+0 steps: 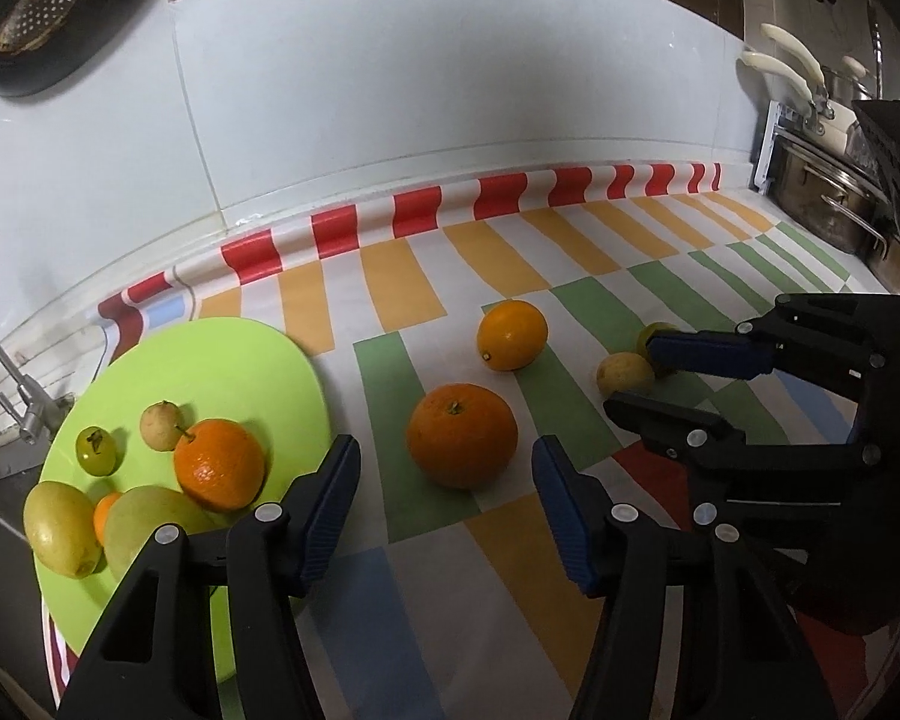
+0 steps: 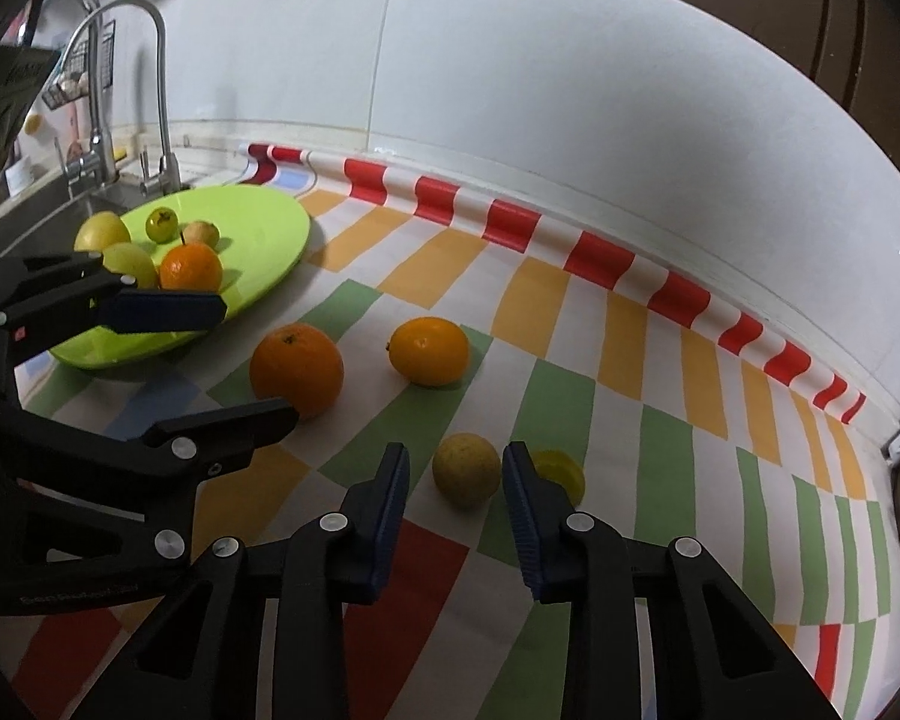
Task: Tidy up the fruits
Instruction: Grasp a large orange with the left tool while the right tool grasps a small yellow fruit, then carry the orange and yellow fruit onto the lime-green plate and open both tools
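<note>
4 fruits lay off the green plate (image 2: 270,228); the right gripper (image 2: 456,480), spread wide, straddled the small yellow fruit (image 2: 465,469) (presumably to grab it), while the left gripper (image 1: 444,468) gaped before the orange (image 1: 462,435).

1. A counter covered by a striped cloth (image 2: 570,396) in orange, green, red, white and blue carries everything.
2. A lime-green plate (image 1: 222,372) lies at its left end.
3. Right of the plate lie a large orange (image 1: 462,435) and, farther back, a smaller orange fruit (image 1: 512,334).
4. Farther right lie a pale yellow fruit (image 2: 466,470) and a yellow-green one (image 2: 561,471) just beside it.
</note>
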Demonstrator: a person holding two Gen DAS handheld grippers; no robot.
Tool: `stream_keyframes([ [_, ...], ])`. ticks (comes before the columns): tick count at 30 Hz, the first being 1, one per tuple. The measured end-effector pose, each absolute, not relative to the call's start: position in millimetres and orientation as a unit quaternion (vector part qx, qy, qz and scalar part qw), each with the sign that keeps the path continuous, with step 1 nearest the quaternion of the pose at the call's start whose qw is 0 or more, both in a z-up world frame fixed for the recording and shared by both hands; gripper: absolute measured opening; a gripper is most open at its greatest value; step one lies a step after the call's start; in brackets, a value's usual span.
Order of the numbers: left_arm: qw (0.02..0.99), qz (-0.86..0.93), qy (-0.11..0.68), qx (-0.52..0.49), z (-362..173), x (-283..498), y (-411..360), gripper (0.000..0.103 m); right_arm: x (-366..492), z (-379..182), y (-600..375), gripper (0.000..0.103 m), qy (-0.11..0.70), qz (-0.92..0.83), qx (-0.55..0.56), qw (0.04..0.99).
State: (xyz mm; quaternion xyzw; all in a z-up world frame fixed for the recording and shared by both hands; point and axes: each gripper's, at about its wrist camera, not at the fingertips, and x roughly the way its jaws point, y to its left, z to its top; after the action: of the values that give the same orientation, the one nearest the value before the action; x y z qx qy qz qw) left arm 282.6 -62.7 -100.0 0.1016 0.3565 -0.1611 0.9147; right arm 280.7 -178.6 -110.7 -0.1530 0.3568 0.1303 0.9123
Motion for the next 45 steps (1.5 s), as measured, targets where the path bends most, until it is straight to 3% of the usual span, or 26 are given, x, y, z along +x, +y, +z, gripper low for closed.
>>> stream_keyframes([
  [13, 0.904, -0.178, 0.376, 0.095, -109.1, 297.7, -68.2, 0.042, 289.4, -115.5, -178.9, 0.028, 0.357, 0.118, -0.167, 0.911],
  [45, 0.939, -0.132, 0.313, 0.046, -50.1, 239.5, -25.5, 0.041, 246.0, -59.3, -171.9, 0.028, 0.297, 0.132, -0.103, 0.94],
])
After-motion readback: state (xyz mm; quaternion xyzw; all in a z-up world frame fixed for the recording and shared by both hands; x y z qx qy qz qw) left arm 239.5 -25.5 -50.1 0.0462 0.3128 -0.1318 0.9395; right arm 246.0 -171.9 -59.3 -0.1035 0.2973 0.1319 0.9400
